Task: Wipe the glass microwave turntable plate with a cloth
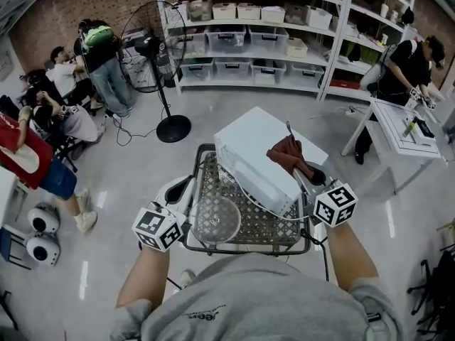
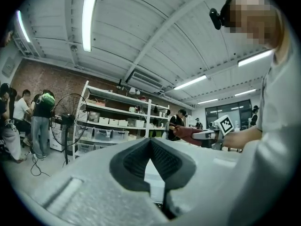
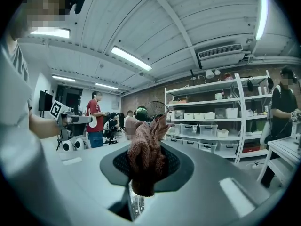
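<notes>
The round glass turntable plate [image 1: 215, 219] lies flat on the wire-mesh top of a cart [image 1: 250, 249], in front of the white microwave [image 1: 266, 155]. My left gripper [image 1: 186, 187] hovers just left of the plate; its jaws meet at the tips with nothing between them [image 2: 150, 142]. My right gripper [image 1: 308, 170] is at the microwave's right side, shut on a reddish-brown cloth [image 1: 290, 155]. That cloth [image 3: 145, 157] bunches upward out of the right gripper [image 3: 146, 147]. In the left gripper view the cloth [image 2: 186, 133] shows off to the right.
A standing fan [image 1: 153, 45] and shelves of bins [image 1: 256, 30] are behind the cart. Several people are at the far left [image 1: 64, 98]. A person [image 1: 409, 66] works at a white table [image 1: 405, 130] on the right. Open floor surrounds the cart.
</notes>
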`<state>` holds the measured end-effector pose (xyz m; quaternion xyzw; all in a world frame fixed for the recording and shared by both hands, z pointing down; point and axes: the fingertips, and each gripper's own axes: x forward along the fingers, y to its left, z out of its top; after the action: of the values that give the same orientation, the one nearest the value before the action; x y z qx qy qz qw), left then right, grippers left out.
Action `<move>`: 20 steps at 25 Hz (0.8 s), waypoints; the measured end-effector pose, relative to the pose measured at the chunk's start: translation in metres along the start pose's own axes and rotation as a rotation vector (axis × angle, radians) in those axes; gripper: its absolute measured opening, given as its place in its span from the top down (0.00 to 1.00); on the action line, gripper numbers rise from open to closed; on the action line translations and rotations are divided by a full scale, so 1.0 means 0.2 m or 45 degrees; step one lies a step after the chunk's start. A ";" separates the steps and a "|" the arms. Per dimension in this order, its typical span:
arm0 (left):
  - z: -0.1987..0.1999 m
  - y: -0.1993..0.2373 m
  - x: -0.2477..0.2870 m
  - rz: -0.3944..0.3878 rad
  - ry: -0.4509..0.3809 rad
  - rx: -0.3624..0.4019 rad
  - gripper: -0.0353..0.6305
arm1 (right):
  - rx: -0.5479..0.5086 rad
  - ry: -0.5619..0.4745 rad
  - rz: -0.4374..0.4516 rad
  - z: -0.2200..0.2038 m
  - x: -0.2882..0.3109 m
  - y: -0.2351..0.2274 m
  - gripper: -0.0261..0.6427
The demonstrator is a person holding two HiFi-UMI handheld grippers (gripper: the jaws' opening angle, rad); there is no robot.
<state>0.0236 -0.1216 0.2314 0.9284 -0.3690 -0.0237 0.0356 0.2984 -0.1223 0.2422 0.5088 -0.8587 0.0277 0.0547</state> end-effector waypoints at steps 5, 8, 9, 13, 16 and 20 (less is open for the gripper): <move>0.01 -0.03 0.02 -0.023 0.006 0.020 0.95 | 0.000 0.011 -0.009 -0.01 -0.02 0.00 0.85; 0.01 -0.06 0.02 -0.034 0.010 0.020 0.95 | -0.004 0.013 -0.009 -0.01 -0.03 0.00 0.85; 0.00 -0.07 0.02 -0.037 0.012 0.019 0.95 | -0.005 0.013 -0.009 0.00 -0.03 0.01 0.85; 0.00 -0.08 0.02 -0.041 0.017 0.018 0.95 | 0.006 0.021 -0.012 -0.01 -0.04 0.01 0.85; 0.01 -0.07 0.01 -0.039 0.010 0.014 0.95 | 0.009 0.032 -0.024 -0.02 -0.03 0.01 0.85; 0.02 -0.09 0.01 -0.042 0.002 0.014 0.95 | 0.009 0.037 -0.027 -0.03 -0.04 0.01 0.85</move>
<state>0.0359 -0.1102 0.2262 0.9346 -0.3536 -0.0215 0.0305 0.3005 -0.1137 0.2471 0.5175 -0.8523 0.0377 0.0656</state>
